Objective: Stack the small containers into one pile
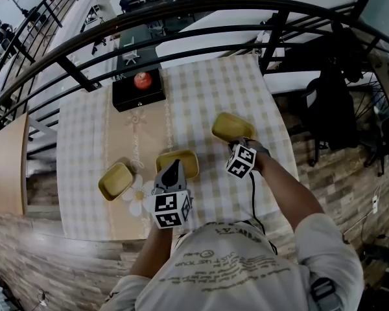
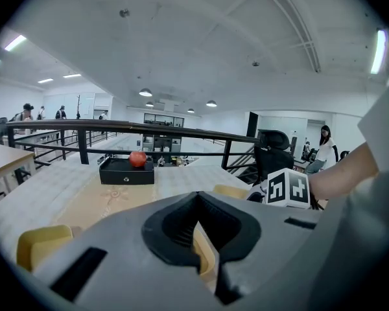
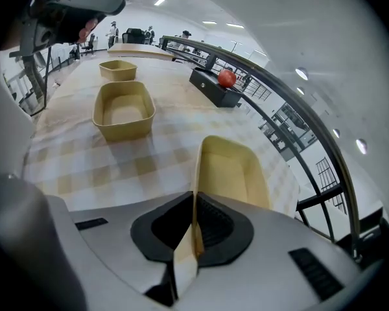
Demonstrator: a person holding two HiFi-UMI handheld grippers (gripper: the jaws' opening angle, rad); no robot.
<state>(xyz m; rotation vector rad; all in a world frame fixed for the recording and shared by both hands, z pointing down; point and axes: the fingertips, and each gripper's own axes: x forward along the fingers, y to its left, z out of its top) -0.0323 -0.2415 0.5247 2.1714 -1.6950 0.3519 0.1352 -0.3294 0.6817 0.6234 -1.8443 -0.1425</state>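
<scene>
Three small yellow containers stand apart on the checked cloth (image 1: 207, 89) of the table, none yet stacked, and each open hollow shows only its own yellow floor. The left container (image 1: 115, 181) sits near the left edge, free of both tools. The middle container (image 1: 185, 162) lies near the person, and the left gripper (image 1: 175, 168) is clenched on its near wall: in the left gripper view the thin yellow wall (image 2: 206, 254) stands pinched between the dark pads. The right container (image 1: 230, 127) lies further away and to the right; the right gripper (image 1: 237, 145) reaches it from the near side and is clamped on its near wall, which the right gripper view shows as a thin yellow edge squeezed between the jaws of that gripper (image 3: 194, 229), with the rest of the tub (image 3: 233, 170) stretching away beyond them. At the far side of the table, well apart from all three, a black box (image 1: 138, 92) carries a red apple (image 1: 142, 80)
</scene>
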